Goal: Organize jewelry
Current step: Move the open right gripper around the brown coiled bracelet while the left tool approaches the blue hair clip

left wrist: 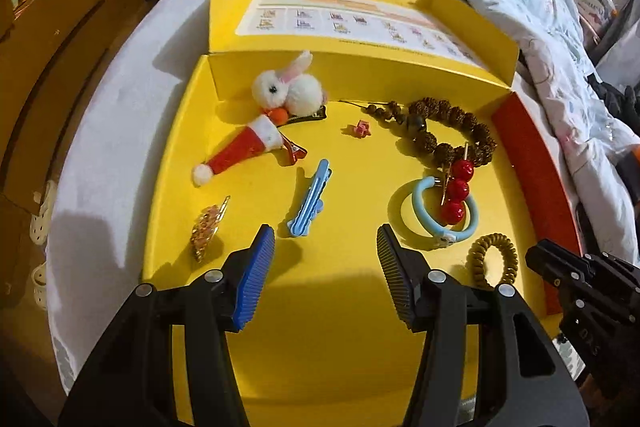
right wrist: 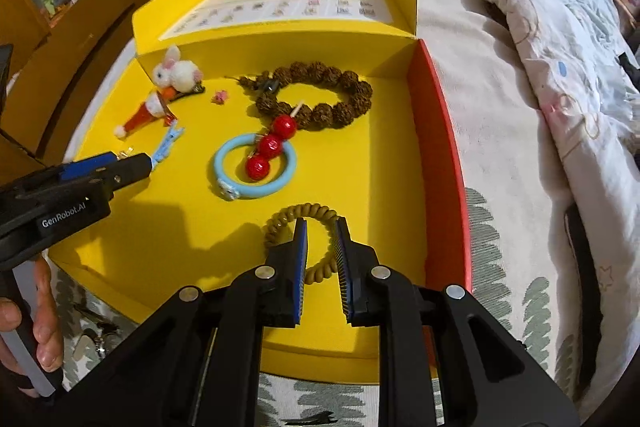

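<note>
An open yellow box point(left wrist: 320, 307) point(right wrist: 168, 235) lies on a bed with jewelry and hair pieces spread in it. My left gripper point(left wrist: 326, 239) is open and empty, just in front of a light blue hair clip point(left wrist: 310, 201). My right gripper point(right wrist: 321, 227) is open, partly closed, with its fingers astride the near arc of an olive coil hair tie point(right wrist: 304, 213) point(left wrist: 492, 259). A blue ring hair tie point(right wrist: 256, 167) point(left wrist: 444, 211) lies under a red three-bead pin point(right wrist: 272, 145) point(left wrist: 456, 189). A brown bead bracelet point(right wrist: 320, 95) point(left wrist: 452, 127) lies behind.
A white bunny clip point(left wrist: 288, 87), a Santa hat clip point(left wrist: 240, 151), a tiny pink clip point(left wrist: 360, 129) and a gold clip point(left wrist: 208, 227) lie at the left. The box lid point(left wrist: 340, 15) stands open behind. The red side wall point(right wrist: 440, 147) is at the right. Bedding point(right wrist: 540, 47) is bunched there.
</note>
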